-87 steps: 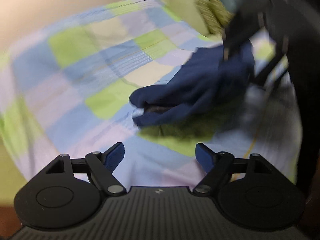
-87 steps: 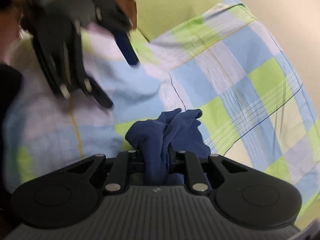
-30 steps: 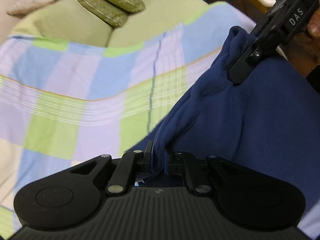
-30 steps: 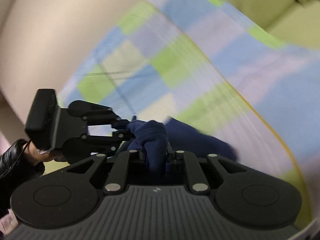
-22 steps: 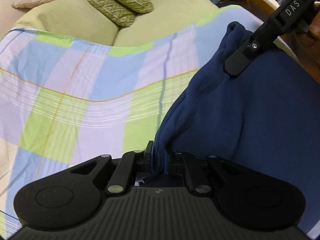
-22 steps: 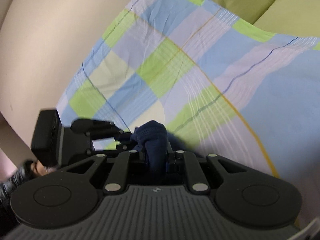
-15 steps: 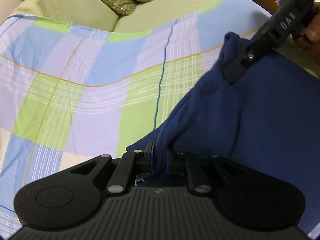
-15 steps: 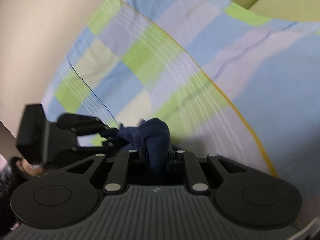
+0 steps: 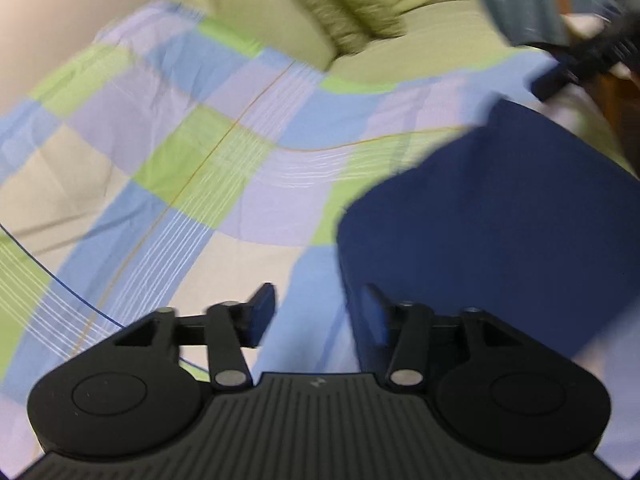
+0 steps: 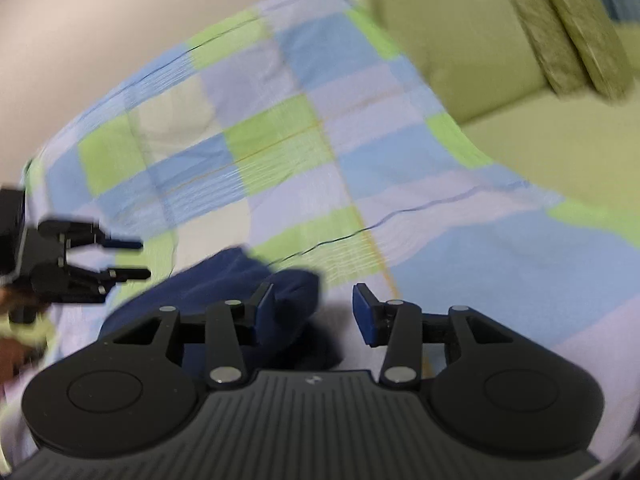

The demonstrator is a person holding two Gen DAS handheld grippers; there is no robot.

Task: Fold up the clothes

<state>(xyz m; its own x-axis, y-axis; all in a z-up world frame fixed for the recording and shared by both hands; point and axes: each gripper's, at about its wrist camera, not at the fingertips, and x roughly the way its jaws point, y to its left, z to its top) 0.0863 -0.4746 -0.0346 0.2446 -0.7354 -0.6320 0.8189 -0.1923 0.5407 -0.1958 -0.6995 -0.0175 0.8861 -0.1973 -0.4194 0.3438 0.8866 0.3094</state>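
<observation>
A navy blue garment (image 9: 492, 216) lies spread flat on the checked bedspread (image 9: 200, 152), at the right of the left wrist view. My left gripper (image 9: 318, 314) hovers at its left edge with the jaws opening and nothing between them. In the right wrist view a bunched corner of the garment (image 10: 256, 280) lies just beyond my right gripper (image 10: 314, 310). Its jaws are also opening, and the cloth rests by the left finger without being pinched. The left gripper (image 10: 132, 258) shows there at far left, open. The right gripper (image 9: 568, 72) appears blurred at top right of the left wrist view.
The checked bedspread (image 10: 320, 160) covers a green sheet (image 10: 540, 140). Two patterned green pillows (image 10: 568, 32) lie at the head of the bed, also seen as pillows (image 9: 344, 20) in the left view. A beige wall (image 10: 120, 12) borders the far side. A hand (image 10: 12, 344) holds the left gripper.
Both grippers were shut on the garment's edge half a second ago; both have let go and opened. The garment has dropped flat onto the bedspread, and both hands have pulled back.
</observation>
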